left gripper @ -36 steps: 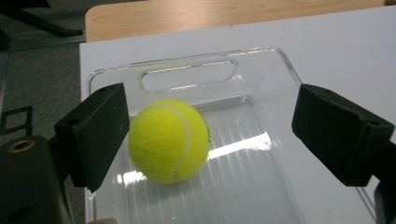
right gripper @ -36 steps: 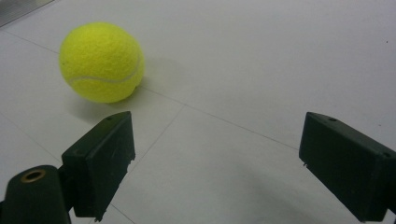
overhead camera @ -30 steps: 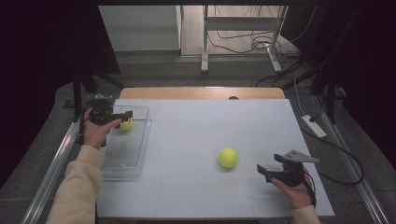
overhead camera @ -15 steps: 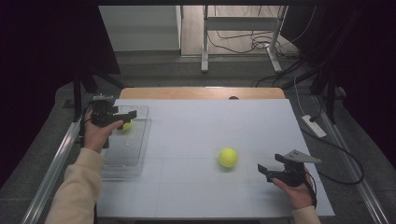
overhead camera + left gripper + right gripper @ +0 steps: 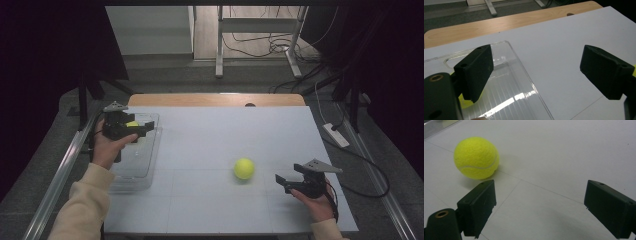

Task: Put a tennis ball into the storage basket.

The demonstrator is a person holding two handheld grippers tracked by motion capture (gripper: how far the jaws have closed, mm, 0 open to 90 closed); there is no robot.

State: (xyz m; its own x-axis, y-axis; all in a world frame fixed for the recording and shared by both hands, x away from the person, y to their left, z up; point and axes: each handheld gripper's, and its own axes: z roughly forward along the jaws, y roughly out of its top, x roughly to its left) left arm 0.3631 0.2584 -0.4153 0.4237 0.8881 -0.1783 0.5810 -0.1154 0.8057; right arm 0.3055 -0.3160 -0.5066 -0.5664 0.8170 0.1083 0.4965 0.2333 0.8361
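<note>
Left hand-held gripper (image 5: 141,129) lifted off tray (image 5: 150,157), agape; right hand-held gripper (image 5: 281,183) agape near ball (image 5: 244,168).

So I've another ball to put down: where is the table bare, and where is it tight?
The table is bare across its far half, between the tray and the right edge, and along the near edge between the two sleeves. It is tighter between the ball and the right gripper, and at the tray's far end under the left gripper.
</note>
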